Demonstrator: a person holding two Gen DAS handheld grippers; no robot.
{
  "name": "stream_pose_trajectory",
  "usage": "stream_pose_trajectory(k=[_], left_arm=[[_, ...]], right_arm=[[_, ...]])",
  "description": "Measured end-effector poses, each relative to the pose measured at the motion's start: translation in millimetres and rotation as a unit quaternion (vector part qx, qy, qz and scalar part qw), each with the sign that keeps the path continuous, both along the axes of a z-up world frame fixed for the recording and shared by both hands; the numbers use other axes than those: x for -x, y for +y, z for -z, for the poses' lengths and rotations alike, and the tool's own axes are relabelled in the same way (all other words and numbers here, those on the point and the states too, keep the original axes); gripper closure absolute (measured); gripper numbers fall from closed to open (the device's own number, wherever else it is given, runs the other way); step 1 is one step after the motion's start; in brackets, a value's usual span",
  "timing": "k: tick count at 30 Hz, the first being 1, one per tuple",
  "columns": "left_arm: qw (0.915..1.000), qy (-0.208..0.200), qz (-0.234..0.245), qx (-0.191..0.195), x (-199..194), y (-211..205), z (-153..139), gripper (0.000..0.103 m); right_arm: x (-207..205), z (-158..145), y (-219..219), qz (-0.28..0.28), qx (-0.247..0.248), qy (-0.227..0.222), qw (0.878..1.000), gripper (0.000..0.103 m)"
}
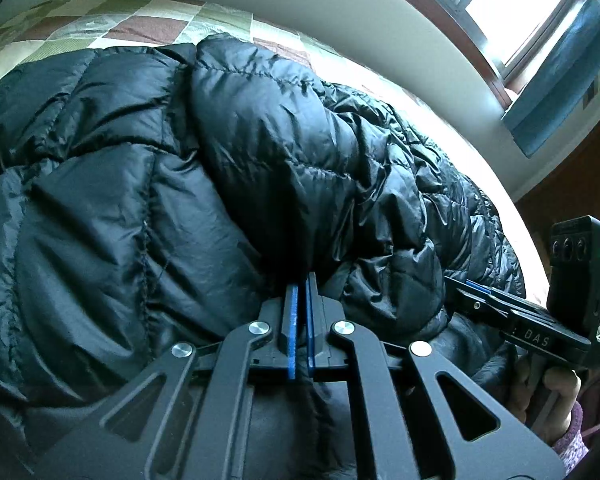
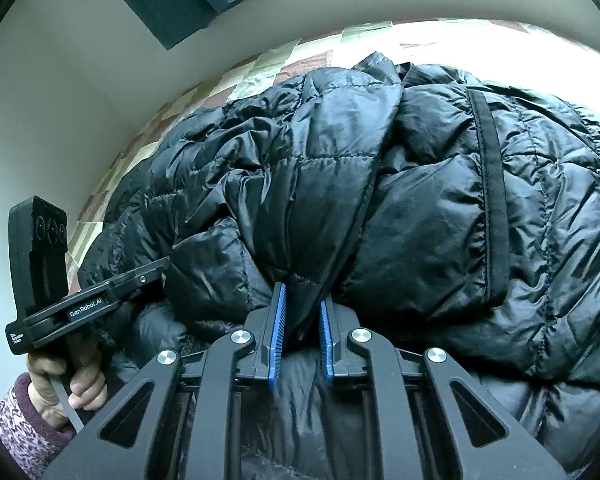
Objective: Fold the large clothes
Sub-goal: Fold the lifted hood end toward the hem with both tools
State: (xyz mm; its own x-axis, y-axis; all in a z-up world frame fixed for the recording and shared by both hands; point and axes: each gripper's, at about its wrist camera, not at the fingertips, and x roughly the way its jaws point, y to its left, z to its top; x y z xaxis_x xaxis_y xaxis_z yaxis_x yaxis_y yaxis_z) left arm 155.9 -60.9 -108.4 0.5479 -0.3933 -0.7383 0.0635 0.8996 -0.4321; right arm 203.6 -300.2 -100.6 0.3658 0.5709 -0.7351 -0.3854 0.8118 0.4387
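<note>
Puffer jacket [image 1: 228,168] heaped on the quilted bed [image 1: 100,28], wall [image 1: 380,20] behind the bed, window [image 1: 512,4] above the bed's far side

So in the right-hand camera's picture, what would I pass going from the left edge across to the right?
Patterned sleeve → hand holding the left gripper → the right gripper, its blue pads pinching a fold of the jacket → the black strip on the black puffer jacket.
</note>
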Motion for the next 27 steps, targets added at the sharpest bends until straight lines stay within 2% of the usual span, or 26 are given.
stream_pose_trajectory(k=[15,19,20,21,22,23,24,25,26,27], left_arm=[[1.0,-0.001,0.0,0.004,-0.4,1.0,1.7,0.099],[1.0,-0.006,0.004,-0.004,1.6,-0.1,-3.7,0.099],[0.9999,-0.007,0.006,-0.009,3.1,-1.6,-6.4,0.098],[0.9998,-0.01,0.009,-0.015,6.4,-2.4,-10.8,0.097],[0.9996,-0.014,0.013,-0.019,11.5,-2.1,-15.9,0.094],[0.9994,-0.018,0.016,-0.024,17.5,-0.6,-20.9,0.086],[0.9992,-0.023,0.016,-0.029,23.6,1.5,-25.4,0.08],[0.999,-0.028,0.013,-0.032,30.2,4.5,-29.9,0.066],[0.9988,-0.034,0.01,-0.034,39.4,9.7,-34.7,0.056],[0.9986,-0.039,0.006,-0.037,51.4,17.3,-40.3,0.054]], right_arm=[[-1.2,3.7,0.0,0.0,0.009,-0.006,1.0,0.088],[-3.8,4.3,-6.2,-0.004,-0.023,0.013,1.0,0.082],[-4.2,3.5,-8.8,-0.006,-0.033,0.018,0.999,0.079],[-2.7,1.7,-13.6,-0.005,-0.048,0.026,0.999,0.072],[-0.3,-0.4,-16.5,-0.003,-0.049,0.028,0.998,0.065],[4.0,-3.7,-20.5,0.0,-0.047,0.025,0.999,0.061],[8.2,-6.5,-24.2,0.001,-0.045,0.02,0.999,0.05],[13.8,-9.4,-29.5,0.004,-0.041,0.016,0.999,0.039],[20.6,-12.3,-36.9,0.008,-0.038,0.012,0.999,0.035],[25.9,-14.5,-43.5,0.008,-0.04,0.011,0.999,0.034]])
